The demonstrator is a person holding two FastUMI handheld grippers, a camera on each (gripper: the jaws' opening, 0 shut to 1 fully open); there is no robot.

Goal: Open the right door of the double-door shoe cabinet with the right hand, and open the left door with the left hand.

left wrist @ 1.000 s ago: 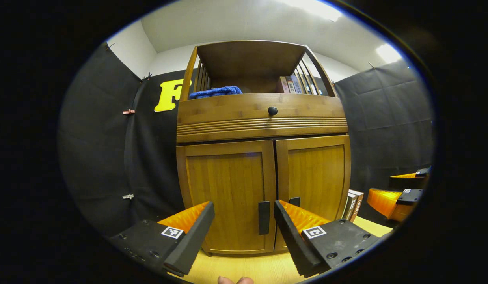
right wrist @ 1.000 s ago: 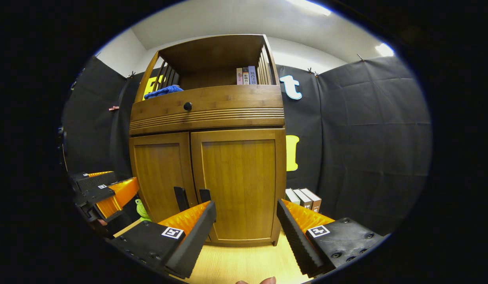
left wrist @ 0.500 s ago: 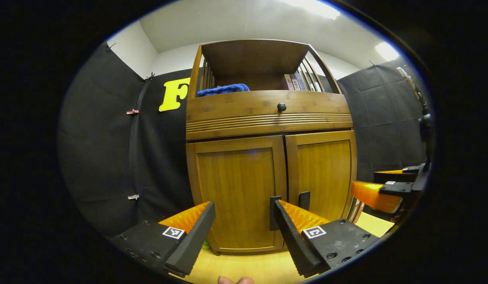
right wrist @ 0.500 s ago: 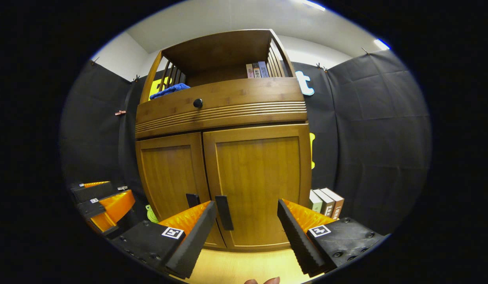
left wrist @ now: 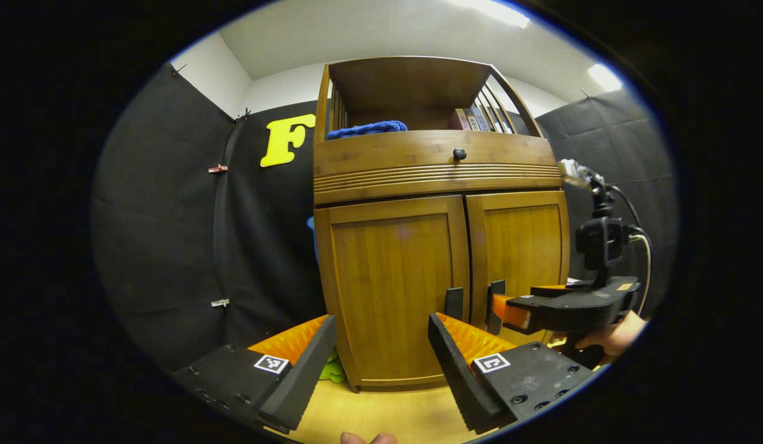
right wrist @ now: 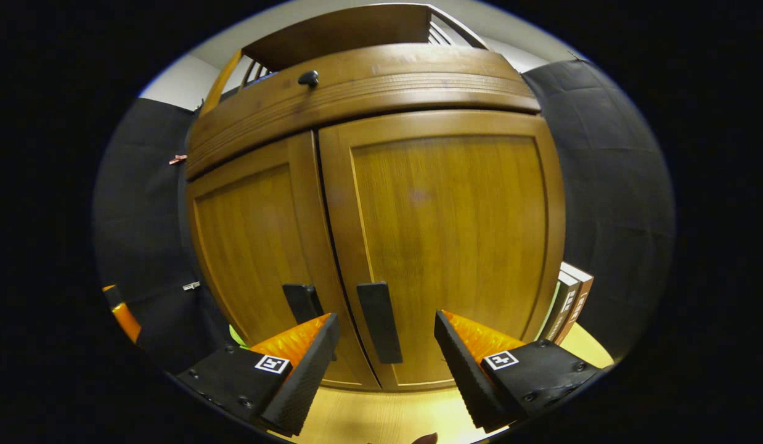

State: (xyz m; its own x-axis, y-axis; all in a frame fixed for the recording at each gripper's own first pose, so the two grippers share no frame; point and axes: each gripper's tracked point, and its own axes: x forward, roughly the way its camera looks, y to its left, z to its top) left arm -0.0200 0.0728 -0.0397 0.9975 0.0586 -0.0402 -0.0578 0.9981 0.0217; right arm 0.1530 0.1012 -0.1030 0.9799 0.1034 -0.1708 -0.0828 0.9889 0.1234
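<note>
Wooden doors [right wrist: 443,216] shut (gripper [right wrist: 384,364] near)

doors [right wrist: 443,228]: 2; handles [right wrist: 379,320]: 2; knob [left wrist: 459,153]: 1; grippers [left wrist: 381,351]: 2

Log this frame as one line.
doors: both shut | right gripper: open, right door handle between fingers, ungripped | left gripper: open, short of left door handle

Left tool [left wrist: 381,357] with two wedge-shaped fingers on dark screwed blocks, each bearing a small square black-and-white marker, right tool [right wrist: 386,357] built alike, seen from the left gripper view carrying a black camera mount with a looping cable
</note>
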